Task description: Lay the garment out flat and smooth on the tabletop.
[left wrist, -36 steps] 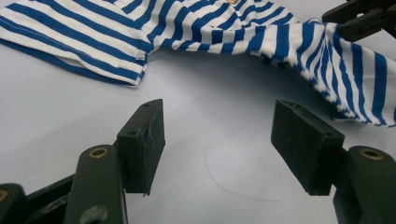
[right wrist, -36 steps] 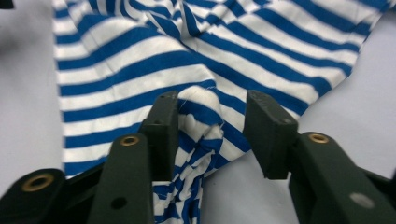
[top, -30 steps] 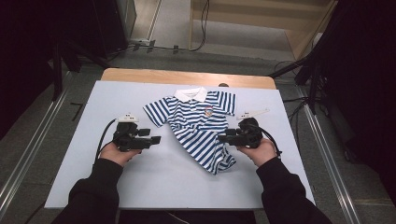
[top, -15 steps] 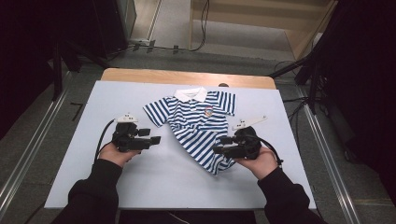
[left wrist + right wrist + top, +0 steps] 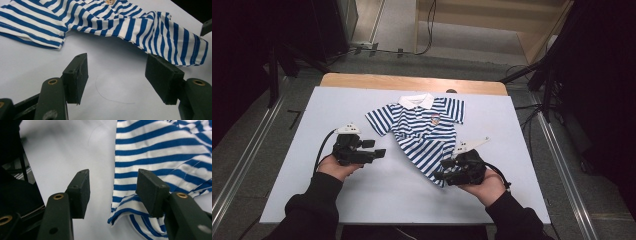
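Right gripper [image 5: 447, 175] is being held at the hem of the striped polo shirt [image 5: 424, 132], jaws spread, nothing pinched. Left gripper [image 5: 377, 153] is being held apart, jaws wide, above bare table [image 5: 312, 115].

Blue-and-white striped polo shirt [image 5: 422, 132]: my right gripper [image 5: 447, 175] covers part of its lower hem in the high view, so how that corner lies I cannot tell. The small chest badge [image 5: 435, 119] is too small to read. In the left gripper view the shirt [image 5: 105, 22] runs off the top edge; collar cut off. In the right gripper view the shirt [image 5: 160, 157] is cut by the top and right edges. My forearms leave the high view at the bottom.
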Motion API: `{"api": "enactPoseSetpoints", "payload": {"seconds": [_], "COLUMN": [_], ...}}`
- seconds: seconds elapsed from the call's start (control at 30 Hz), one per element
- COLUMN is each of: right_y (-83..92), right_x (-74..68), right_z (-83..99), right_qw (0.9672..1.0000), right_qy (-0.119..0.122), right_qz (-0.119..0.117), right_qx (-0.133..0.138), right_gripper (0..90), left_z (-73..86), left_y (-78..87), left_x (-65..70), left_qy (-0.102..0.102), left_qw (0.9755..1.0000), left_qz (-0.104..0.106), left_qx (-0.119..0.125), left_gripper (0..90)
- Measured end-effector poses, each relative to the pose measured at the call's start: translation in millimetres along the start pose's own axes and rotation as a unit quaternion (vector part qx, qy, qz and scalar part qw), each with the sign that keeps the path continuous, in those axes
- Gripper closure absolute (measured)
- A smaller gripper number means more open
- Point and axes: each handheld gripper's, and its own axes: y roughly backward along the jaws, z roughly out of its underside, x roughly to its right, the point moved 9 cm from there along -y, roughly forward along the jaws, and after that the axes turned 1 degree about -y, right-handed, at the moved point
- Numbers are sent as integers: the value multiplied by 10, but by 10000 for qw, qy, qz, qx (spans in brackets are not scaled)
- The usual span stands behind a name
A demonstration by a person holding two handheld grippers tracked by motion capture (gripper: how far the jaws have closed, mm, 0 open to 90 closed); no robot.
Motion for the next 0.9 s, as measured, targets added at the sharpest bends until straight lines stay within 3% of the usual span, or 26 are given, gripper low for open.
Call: {"api": "enactPoseSetpoints", "payload": {"seconds": [0.3, 0.53, 0.9], "right_y": [-140, -293, -380], "right_x": [81, 178, 183], "right_z": [178, 341, 442], "right_qw": [9997, 9984, 9971], "right_qy": [-95, -191, -43], "right_qz": [69, 113, 182], "right_qx": [-192, -511, -736], "right_gripper": [432, 432, 439], "left_z": [55, 92, 127], "left_y": [9, 32, 64], "left_x": [86, 95, 72], "left_qy": [-141, -164, -127], "left_qw": [9998, 9997, 9998], "left_qz": [83, 89, 71], "left_qx": [-129, -152, -155], "left_gripper": [355, 355, 355]}}
